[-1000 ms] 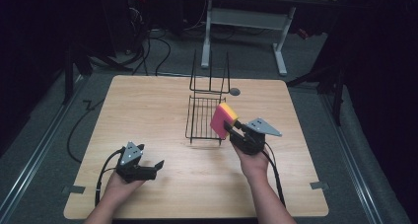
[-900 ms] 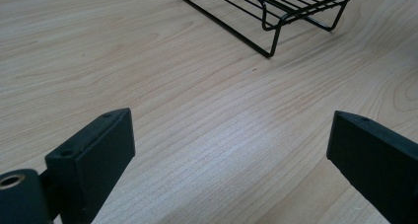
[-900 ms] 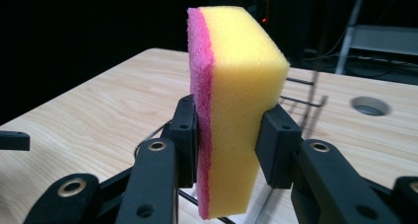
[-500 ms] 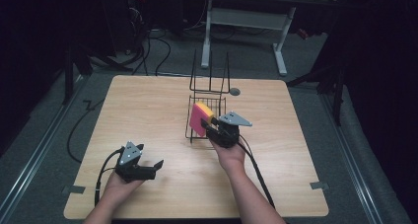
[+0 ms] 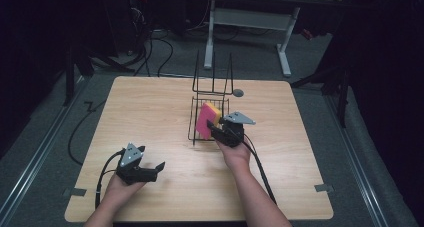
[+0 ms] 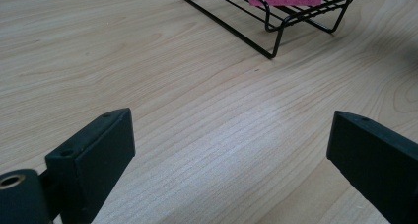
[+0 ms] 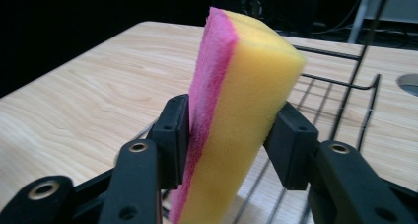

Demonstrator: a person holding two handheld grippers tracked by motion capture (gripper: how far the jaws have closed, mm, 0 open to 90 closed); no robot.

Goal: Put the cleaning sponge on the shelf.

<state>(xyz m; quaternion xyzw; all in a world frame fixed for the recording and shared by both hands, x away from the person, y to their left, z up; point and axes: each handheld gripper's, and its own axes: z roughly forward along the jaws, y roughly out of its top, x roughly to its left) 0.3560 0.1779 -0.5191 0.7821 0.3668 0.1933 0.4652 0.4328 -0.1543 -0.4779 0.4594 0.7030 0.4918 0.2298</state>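
Wood table in a dark room, grey floor, cables and a desk frame at the far side. Black wire rack at table centre. Right gripper clamps a pink-yellow sponge, upright over the rack. Left gripper near left, low over the table, jaws wide, empty.

Your left gripper rests low with its jaws wide apart. Your right gripper reaches forward, jaws clamped.

A grey round disc lies on the wooden table — just behind the rack; a white desk frame stands beyond.
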